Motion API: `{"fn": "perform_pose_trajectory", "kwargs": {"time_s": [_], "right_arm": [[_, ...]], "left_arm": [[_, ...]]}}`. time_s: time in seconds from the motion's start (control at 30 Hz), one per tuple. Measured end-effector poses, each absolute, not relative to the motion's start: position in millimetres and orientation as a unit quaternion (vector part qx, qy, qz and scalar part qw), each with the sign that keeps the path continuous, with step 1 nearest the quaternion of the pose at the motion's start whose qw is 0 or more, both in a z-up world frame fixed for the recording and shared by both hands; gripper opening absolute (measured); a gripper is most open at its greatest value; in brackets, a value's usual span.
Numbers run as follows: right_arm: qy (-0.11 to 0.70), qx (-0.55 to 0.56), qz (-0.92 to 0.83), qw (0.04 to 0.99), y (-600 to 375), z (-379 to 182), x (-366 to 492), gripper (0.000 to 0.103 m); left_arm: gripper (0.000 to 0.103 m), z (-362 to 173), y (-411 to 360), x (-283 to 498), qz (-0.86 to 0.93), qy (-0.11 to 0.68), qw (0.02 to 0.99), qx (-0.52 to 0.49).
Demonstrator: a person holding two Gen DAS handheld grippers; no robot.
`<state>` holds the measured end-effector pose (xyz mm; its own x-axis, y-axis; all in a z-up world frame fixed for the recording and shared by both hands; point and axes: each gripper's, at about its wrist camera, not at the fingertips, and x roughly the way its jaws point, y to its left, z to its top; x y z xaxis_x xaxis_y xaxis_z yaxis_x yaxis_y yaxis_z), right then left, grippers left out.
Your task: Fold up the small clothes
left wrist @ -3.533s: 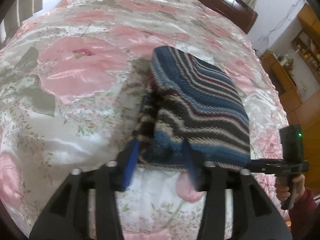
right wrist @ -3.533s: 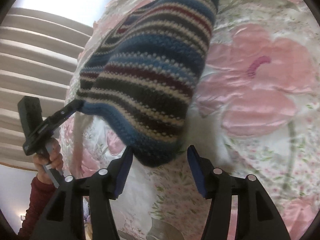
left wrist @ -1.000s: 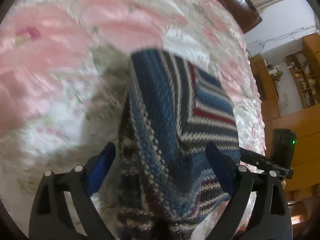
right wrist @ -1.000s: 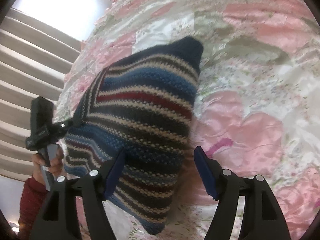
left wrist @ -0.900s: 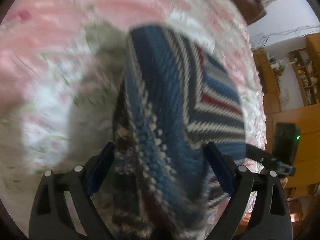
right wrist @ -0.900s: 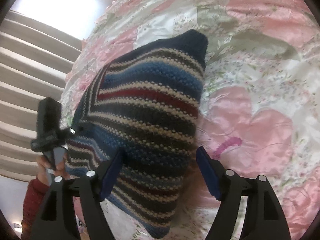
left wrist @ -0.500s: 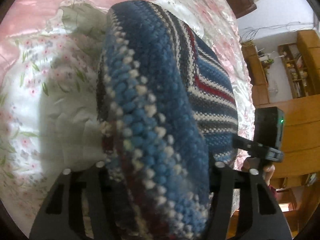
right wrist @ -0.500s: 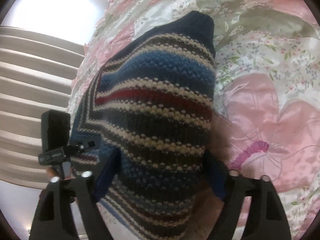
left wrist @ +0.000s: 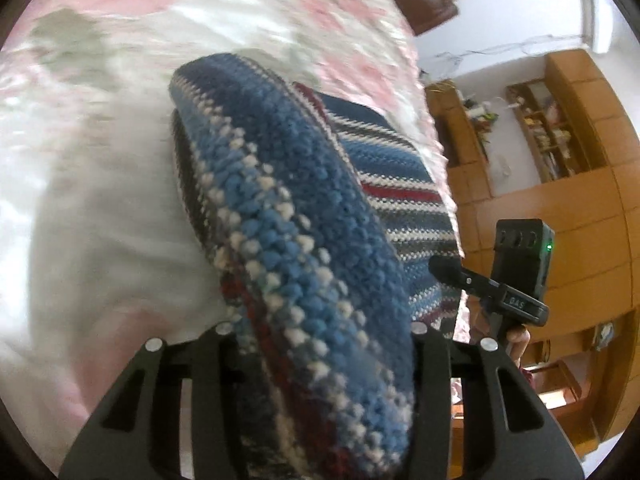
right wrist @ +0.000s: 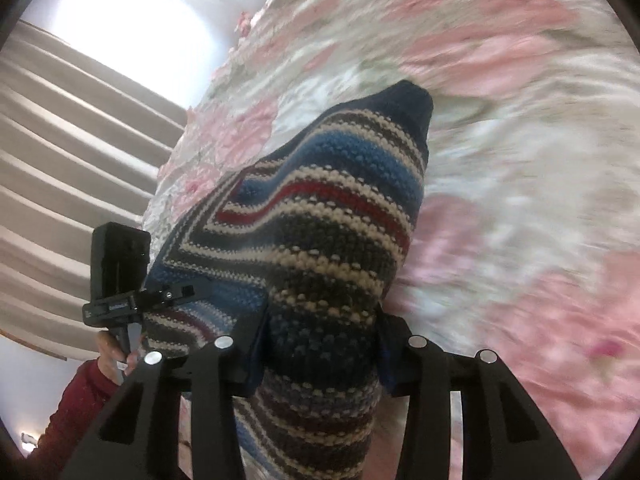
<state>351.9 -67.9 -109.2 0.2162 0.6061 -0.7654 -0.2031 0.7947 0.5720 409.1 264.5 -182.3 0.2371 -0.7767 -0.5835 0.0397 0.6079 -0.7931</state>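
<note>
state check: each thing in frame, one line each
Knit: striped, folded, lifted off the bed at the near edge, held at two corners.
Left gripper: shut on knit, near corner.
Right gripper: shut on knit, other corner.
Bedspread: floral satin, spread out, motion-blurred.
Curtain: drawn, daylight behind.

A pink floral bedspread (right wrist: 520,160), wooden shelves (left wrist: 560,136) and pale curtains (right wrist: 60,160).

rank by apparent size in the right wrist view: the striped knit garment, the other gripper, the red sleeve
1. striped knit garment, largest, though nearness to the camera inflates it.
2. left gripper and red sleeve look about alike; the sleeve is cut off by the frame, so no ranking.
</note>
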Motion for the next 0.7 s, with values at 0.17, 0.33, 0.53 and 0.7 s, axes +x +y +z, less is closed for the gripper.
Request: {"fn": "perform_pose_trajectory", "kwargs": {"time_s": [0.17,0.33,0.53,0.7], "right_arm": [[0.559,0.183,0.247,0.77,-126.2,-102.2,336.1,0.044],[0.584,0.194,0.221,0.757,-156.1,-146.8,329.2,0.045],[0.558,0.231,0.228,0.763,-164.2,-181.7,315.9,0.054],[0.561,0.264,0.209,0.756,-165.4,-181.3,310.1,0.076]], "left_arm": [[0.041,-165.6,194.2,401.4,-0.3,0.534,0.729,-0.307],[0.042,-198.4,154.8,396.9,-0.279,0.558,0.734,-0.269],[0.048,-236.5,156.9,389.9,-0.268,0.556,0.737,-0.274],[0.066,-219.8,150.6,388.7,-0.233,0.557,0.763,-0.232]]}}
